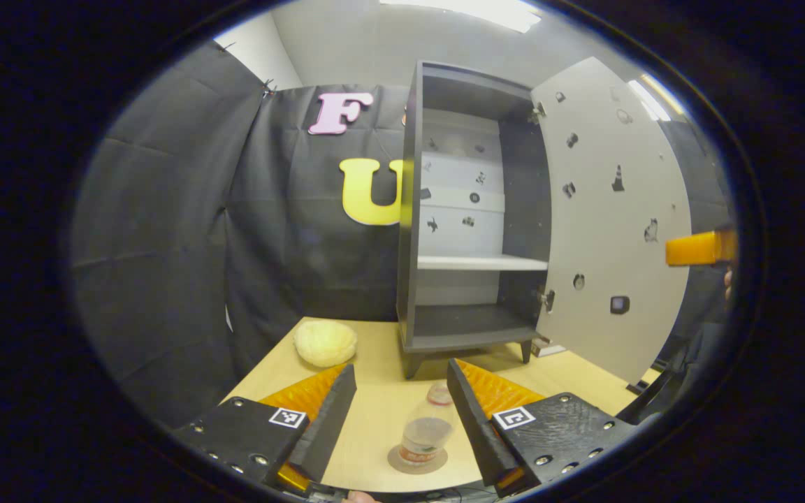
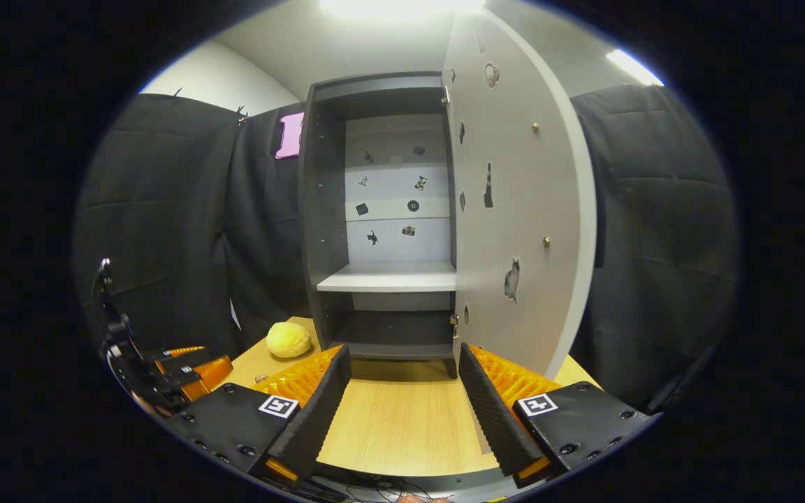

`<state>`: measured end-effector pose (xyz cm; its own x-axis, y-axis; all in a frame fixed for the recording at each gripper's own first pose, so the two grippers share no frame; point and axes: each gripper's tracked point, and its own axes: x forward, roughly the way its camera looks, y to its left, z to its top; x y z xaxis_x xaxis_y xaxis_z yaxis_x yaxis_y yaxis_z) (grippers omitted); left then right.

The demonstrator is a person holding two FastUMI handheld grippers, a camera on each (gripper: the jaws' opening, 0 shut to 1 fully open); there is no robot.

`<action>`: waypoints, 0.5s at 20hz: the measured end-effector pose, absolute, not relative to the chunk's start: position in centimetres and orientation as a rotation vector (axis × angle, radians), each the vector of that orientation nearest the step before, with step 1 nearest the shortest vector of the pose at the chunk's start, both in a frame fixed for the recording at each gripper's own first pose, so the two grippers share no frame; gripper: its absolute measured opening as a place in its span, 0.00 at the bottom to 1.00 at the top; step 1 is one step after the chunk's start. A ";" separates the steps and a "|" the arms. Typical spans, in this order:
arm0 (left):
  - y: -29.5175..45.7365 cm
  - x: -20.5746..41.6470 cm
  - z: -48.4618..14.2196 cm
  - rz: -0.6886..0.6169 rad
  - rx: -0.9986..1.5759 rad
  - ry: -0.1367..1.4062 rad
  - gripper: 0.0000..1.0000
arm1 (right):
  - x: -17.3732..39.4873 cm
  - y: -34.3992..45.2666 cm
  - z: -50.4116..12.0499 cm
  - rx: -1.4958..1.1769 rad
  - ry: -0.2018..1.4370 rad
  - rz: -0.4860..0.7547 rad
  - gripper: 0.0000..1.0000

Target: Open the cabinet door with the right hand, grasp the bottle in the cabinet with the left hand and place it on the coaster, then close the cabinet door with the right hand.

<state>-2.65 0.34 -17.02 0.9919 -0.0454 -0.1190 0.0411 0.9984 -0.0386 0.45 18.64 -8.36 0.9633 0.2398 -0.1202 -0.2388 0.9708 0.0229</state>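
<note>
Cabinet (image 2: 381, 230) stands at the back of the counter (image 2: 402, 426), its door (image 2: 514, 202) swung wide open to the cabinet's right; both shelves look empty. In left gripper view the bottle (image 1: 427, 433) already stands upright on the coaster (image 1: 416, 460), on the counter in front of the cabinet, between the fingers of the left tongs (image 1: 402, 419), which are spread wide and press on nothing. So judged from this, steps 1 and 2 are done; what's left is closing the door w/ the right hand.

Right tongs (image 2: 402, 412) are also wide open, empty, hovering in front of the cabinet, door's edge just beyond the right finger. Next move prob. calls for getting behind the door's outer face and pushing it toward the cabinet.

Other stuff: a yellow round object (image 2: 288, 339) left of the cabinet's foot, clear of the door's swing. Bottle sits well in front of the cabinet; doesn't look like it blocks the door.
</note>
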 end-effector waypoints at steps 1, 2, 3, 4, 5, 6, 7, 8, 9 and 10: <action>0.7 -2.2 -16.0 -0.029 -0.041 0.119 0.81 | 0.1 18.2 -8.0 0.019 0.116 0.234 0.98; 1.6 -1.9 -14.9 0.002 -0.040 0.120 0.81 | -0.4 17.7 -7.4 0.036 0.106 0.226 0.98; 2.6 -1.4 -14.2 0.028 -0.040 0.129 0.81 | -0.9 17.4 -6.6 0.061 0.091 0.229 1.00; 3.3 -1.2 -13.7 0.051 -0.040 0.139 0.81 | -1.6 17.2 -5.9 0.087 0.075 0.244 0.98; 3.7 -0.9 -13.2 0.065 -0.040 0.148 0.82 | -2.3 16.9 -5.1 0.113 0.058 0.263 0.93; 3.8 -0.7 -12.8 0.065 -0.045 0.153 0.81 | -3.0 16.2 -4.5 0.139 0.044 0.267 0.93; 3.8 -0.7 -12.3 0.061 -0.051 0.148 0.81 | -3.3 15.0 -3.9 0.152 0.033 0.252 0.98; 3.8 -0.7 -11.9 0.052 -0.057 0.142 0.80 | -3.7 13.6 -3.6 0.151 0.029 0.219 0.98; 3.7 -0.6 -11.8 0.045 -0.060 0.141 0.80 | -4.0 12.0 -3.2 0.148 0.027 0.182 0.98; 3.7 -0.6 -11.7 0.044 -0.061 0.141 0.80 | -4.4 10.6 -2.8 0.149 0.021 0.152 0.98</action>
